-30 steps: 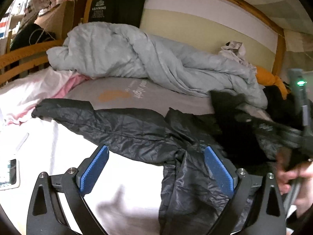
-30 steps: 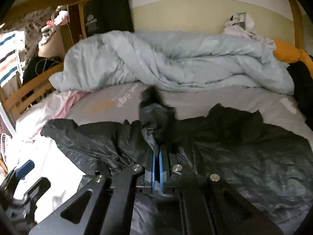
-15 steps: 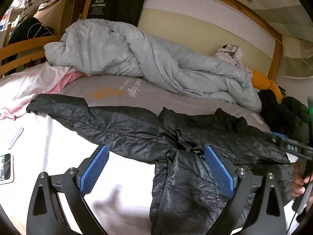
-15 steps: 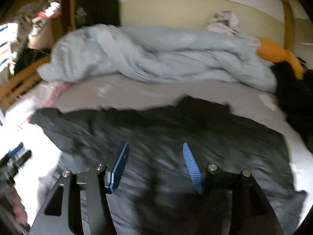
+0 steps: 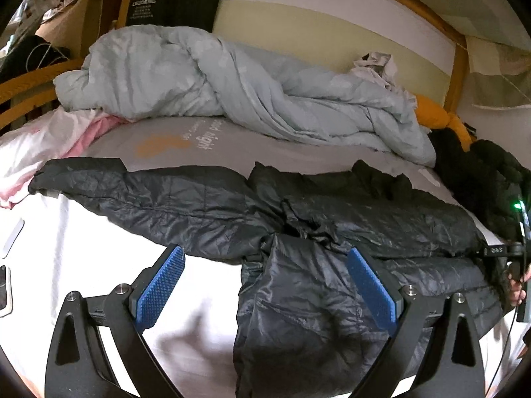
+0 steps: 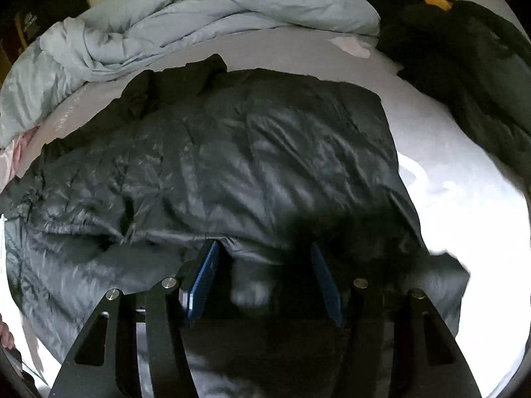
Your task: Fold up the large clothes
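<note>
1. The place was a home bedroom: a wooden-framed bed (image 5: 456, 53) filled both views.
2. A rumpled pale blue-grey duvet (image 5: 215, 86) lay heaped along the yellow-and-white wall (image 5: 315, 30).
3. A grey printed bedsheet (image 5: 212, 146) covered the mattress.
4. Loose clothes lay about: a black quilted puffer jacket (image 6: 249, 152) and an orange garment (image 5: 434, 116).

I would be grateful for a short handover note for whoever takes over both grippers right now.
Left gripper: jaws open, holding nothing, hovering over the near edge of the black puffer jacket.
Right gripper: jaws open, empty, low over the jacket's body.
The jacket lies spread across the bed, one sleeve stretched out to the left. The grey-blue duvet is bunched behind it.
Done: jacket laid out roughly flat.
Left: fold the sleeves in, then fold the body.
</note>
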`<control>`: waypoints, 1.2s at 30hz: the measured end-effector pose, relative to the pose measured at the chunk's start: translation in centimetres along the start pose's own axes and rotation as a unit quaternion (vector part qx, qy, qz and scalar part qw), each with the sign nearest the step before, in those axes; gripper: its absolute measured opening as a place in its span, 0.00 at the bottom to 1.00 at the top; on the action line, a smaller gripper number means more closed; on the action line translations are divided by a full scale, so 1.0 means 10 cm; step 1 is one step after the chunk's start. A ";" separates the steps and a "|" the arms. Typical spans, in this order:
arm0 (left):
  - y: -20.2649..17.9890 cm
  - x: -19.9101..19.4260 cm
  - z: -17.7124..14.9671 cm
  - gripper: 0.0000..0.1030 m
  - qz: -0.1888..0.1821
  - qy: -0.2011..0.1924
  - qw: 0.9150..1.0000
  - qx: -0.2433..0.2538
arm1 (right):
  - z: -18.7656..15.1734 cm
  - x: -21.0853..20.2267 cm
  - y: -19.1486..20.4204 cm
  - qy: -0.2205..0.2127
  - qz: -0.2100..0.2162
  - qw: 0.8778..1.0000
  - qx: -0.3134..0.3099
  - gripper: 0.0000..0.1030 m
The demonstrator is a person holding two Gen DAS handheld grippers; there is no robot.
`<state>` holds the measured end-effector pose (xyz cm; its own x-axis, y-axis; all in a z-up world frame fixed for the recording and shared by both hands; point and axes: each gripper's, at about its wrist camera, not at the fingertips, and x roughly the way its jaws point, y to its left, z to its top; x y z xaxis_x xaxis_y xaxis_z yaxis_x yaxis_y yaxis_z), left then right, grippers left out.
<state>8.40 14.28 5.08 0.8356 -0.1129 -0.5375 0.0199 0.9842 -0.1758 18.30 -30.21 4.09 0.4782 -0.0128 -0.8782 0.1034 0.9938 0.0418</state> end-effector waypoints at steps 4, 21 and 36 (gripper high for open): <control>0.01 0.03 -0.01 0.95 0.001 0.002 1.000 -0.004 | 0.28 0.26 0.03 0.022 0.018 1.000 0.009 0.58; 0.15 0.21 -0.11 0.95 0.034 0.051 0.998 -0.023 | 0.23 0.06 2.02 0.041 0.139 0.980 -0.137 0.58; 0.13 0.22 -0.09 0.95 0.011 0.055 0.998 -0.028 | 0.63 0.69 2.54 0.019 0.113 0.991 -0.070 0.58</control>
<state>9.76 15.15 2.93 0.7705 -0.1089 -0.6281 -0.0305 0.9779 -0.2070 29.68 -5.77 2.07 0.4411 0.2131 -0.8718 -0.1263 0.9765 0.1748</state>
